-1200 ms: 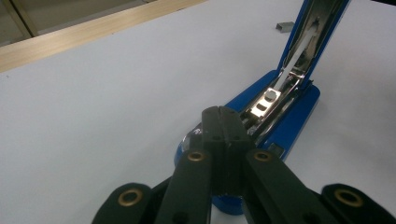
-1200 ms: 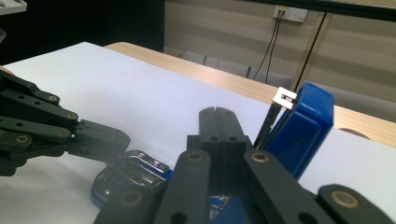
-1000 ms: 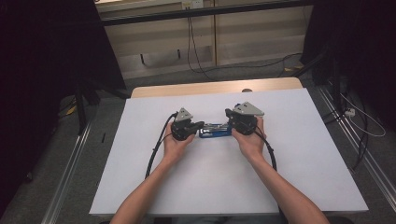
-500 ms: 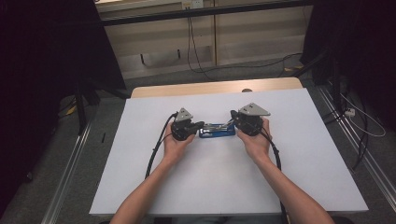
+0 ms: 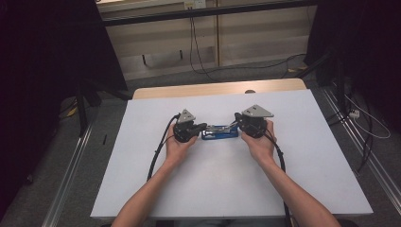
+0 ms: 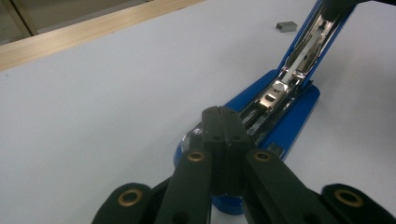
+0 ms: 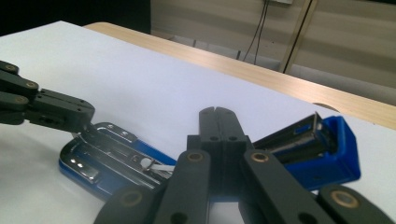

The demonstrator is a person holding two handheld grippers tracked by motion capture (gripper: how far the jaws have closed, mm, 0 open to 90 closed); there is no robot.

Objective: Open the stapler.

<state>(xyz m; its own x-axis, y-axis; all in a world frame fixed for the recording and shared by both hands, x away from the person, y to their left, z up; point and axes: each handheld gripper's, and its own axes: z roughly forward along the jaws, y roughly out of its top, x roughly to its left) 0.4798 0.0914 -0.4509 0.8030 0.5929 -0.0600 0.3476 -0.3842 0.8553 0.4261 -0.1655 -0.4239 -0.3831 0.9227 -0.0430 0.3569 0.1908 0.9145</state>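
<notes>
A blue stapler point(image 5: 218, 133) lies opened at the middle of the white table point(image 5: 227, 189). Its metal staple channel point(image 6: 299, 56) is tilted up from the blue base point(image 6: 289, 126). My left gripper point(image 5: 204, 126) is shut, and its joined jaws press down on the front end of the base point(image 7: 100, 158). From the other side my right gripper point(image 5: 234, 125) is also shut, with nothing between its jaws. The raised blue top cover point(image 7: 327, 140) leans just beside its tip point(image 7: 218, 112). In the right gripper view the left gripper point(image 7: 86, 114) touches the stapler's front end.
A small grey strip of staples point(image 6: 286, 26) lies on the table beyond the stapler. The table's wooden far edge point(image 5: 217, 88) runs behind it. Cables point(image 5: 158, 151) trail from both grippers toward the person. Metal rails point(image 5: 359, 142) flank the table on the floor.
The right gripper has shifted slightly to the right at the stapler's rear. The left gripper has stayed on the stapler's front end.
</notes>
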